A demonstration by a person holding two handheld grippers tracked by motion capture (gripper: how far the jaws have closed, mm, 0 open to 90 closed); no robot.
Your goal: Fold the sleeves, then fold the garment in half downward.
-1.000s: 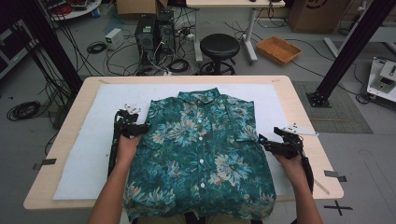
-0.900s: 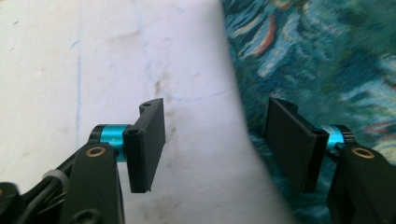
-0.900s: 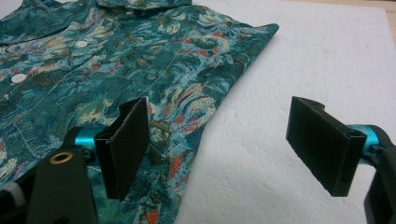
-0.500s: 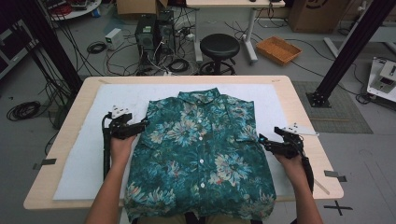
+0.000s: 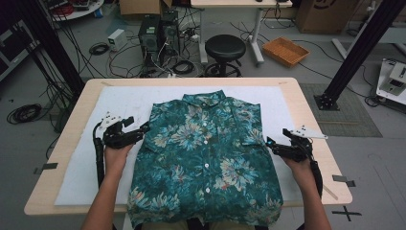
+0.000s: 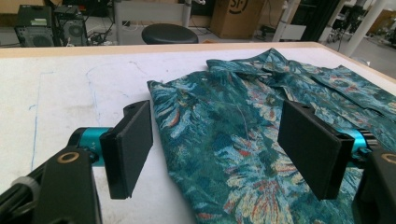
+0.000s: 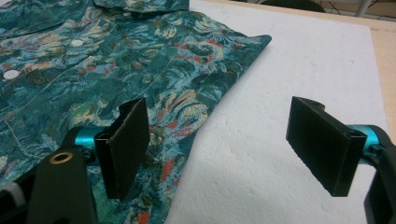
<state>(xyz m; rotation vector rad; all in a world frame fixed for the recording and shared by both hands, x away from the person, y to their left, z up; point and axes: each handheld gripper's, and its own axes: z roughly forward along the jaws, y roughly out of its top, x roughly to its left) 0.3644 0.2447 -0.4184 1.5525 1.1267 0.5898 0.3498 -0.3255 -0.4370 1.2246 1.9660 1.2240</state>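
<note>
In the high view, a teal floral shirt [image 5: 206, 158] lies buttoned and face up on the white mat [image 5: 119, 103] covering the tabletop [image 5: 311, 103], collar toward the far edge, hem hanging over the near edge. Both sleeves are folded in, so its sides run nearly straight. The left gripper [image 5: 143, 129] now sits at the shirt's left edge near the shoulder; a second ago it reached in over the cloth, and it has since drawn back outward. The right gripper [image 5: 271, 143] rests at the right edge, where it was a second ago.

In the left gripper view, the fingers [image 6: 128, 149] have just been opening and stand wide apart. The shirt's folded edge [image 6: 224, 154] lies below and between them, but neither finger presses on it.

In the right gripper view, the fingers [image 7: 123, 147] are likewise spread wide, one over the shirt's edge [image 7: 140, 60], the other over bare mat [image 7: 280, 60], gripping nothing.

The left side looks just released, so the sleeve fold there seems finished; the next fold probably needs a fresh grasp.
</note>
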